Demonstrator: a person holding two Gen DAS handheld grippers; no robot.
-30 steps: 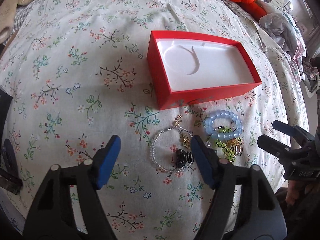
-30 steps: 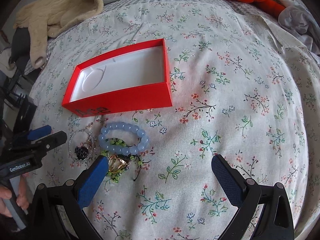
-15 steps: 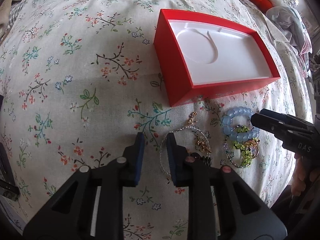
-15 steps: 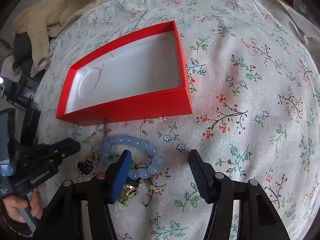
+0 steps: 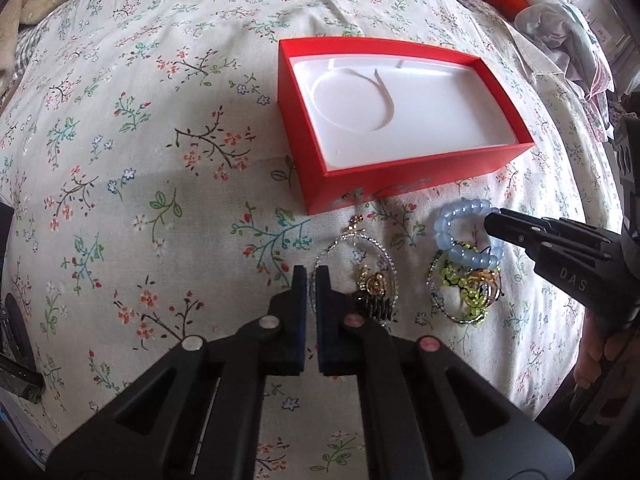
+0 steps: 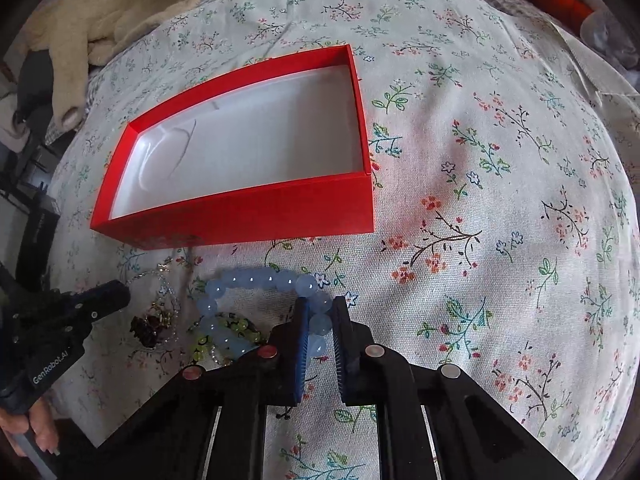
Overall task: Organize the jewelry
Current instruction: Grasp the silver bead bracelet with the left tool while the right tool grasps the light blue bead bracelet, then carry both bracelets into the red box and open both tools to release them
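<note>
Both grippers clamped: left gripper (image 5: 311, 276) on beaded hoop (image 5: 356, 270), right gripper (image 6: 320, 312) on blue bracelet (image 6: 256, 280), near red box (image 6: 240, 216).

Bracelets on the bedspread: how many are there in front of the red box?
3, though tangled pieces may hide more. The silver beaded bracelet is pinched by the left gripper; the blue bead bracelet by the right gripper; the green bead bracelet lies under the blue one.

Red box (image 6: 240, 216) walls off jewelry's far side.
</note>
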